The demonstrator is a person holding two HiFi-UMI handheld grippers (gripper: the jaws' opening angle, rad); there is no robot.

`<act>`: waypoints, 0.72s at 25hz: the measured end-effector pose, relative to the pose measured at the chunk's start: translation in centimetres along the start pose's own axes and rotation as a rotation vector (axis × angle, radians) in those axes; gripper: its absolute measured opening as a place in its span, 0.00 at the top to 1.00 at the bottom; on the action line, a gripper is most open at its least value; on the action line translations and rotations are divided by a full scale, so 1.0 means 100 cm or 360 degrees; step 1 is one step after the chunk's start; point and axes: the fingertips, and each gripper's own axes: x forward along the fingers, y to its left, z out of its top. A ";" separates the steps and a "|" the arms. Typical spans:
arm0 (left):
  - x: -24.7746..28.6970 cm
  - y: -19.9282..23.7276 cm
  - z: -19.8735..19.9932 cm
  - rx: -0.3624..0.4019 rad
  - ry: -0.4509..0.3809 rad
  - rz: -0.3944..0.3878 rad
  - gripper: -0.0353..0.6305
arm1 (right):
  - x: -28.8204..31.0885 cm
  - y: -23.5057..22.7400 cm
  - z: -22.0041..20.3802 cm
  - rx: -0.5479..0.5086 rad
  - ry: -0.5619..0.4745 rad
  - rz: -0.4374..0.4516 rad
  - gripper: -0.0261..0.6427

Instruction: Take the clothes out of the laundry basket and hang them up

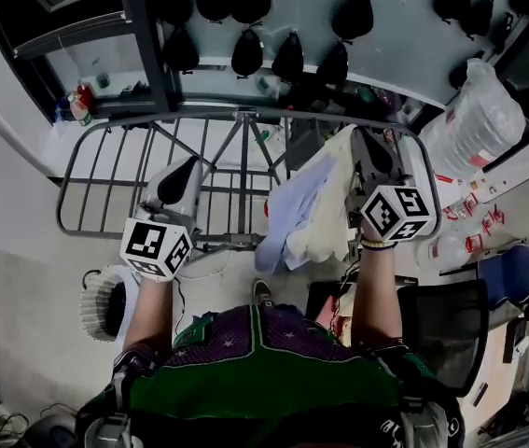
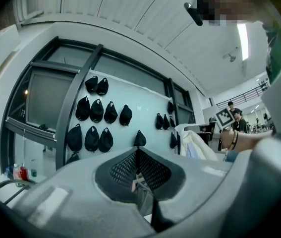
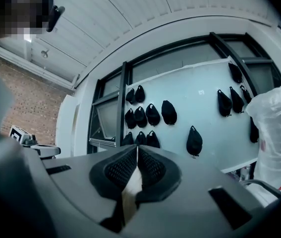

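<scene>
In the head view my right gripper [image 1: 368, 147] is closed on a pale garment [image 1: 306, 217], cream with a light blue layer. The cloth hangs from the jaws over the right end of the grey drying rack [image 1: 87, 180]. Its long axis runs from the grip at upper right down to lower left in the picture, with the loose end toward me. My left gripper [image 1: 187, 168] sits over the middle of the rack, closed, well apart from the cloth. A white slatted laundry basket [image 1: 96, 306] stands on the pale floor at lower left. Black caps [image 1: 245, 54] hang in rows on the wall beyond the rack, and a clear plastic bag [image 1: 479, 119] rests at the right.

In the left gripper view, the left gripper [image 2: 137, 155] has its jaws together; I can make out nothing held. The garment [image 2: 197, 145] shows at the right, and the caps [image 2: 96, 110] ahead on a light panel under a ribbed ceiling.

In the right gripper view, the right gripper [image 3: 137, 155] pinches a cream strip of the garment [image 3: 130, 192], which drops toward the camera. The caps [image 3: 152, 114] are ahead, the bag [image 3: 276, 133] at the right and a brick wall [image 3: 16, 103] at the left.
</scene>
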 end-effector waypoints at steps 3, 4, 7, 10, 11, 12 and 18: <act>0.031 0.000 -0.002 0.0008 0.0004 0.0023 0.92 | 0.027 -0.024 -0.004 0.0013 0.0004 0.0036 0.95; 0.040 0.000 -0.004 0.0007 0.0010 0.0031 0.92 | 0.035 -0.031 -0.007 0.0017 0.0013 0.0047 0.95; 0.062 0.001 -0.013 -0.0001 0.0042 0.0060 0.92 | 0.057 -0.052 -0.023 0.0028 0.0064 0.0074 0.95; 0.079 0.003 -0.026 -0.0009 0.0083 0.0083 0.92 | 0.073 -0.066 -0.047 0.0064 0.0131 0.0107 0.95; 0.084 0.004 -0.030 -0.0008 0.0097 0.0091 0.92 | 0.078 -0.069 -0.056 0.0077 0.0156 0.0120 0.95; 0.088 0.004 -0.033 -0.0007 0.0109 0.0097 0.92 | 0.081 -0.072 -0.065 0.0089 0.0183 0.0133 0.95; 0.108 -0.005 -0.048 0.0003 0.0174 0.0121 0.92 | 0.092 -0.098 -0.114 0.0176 0.0331 0.0159 0.95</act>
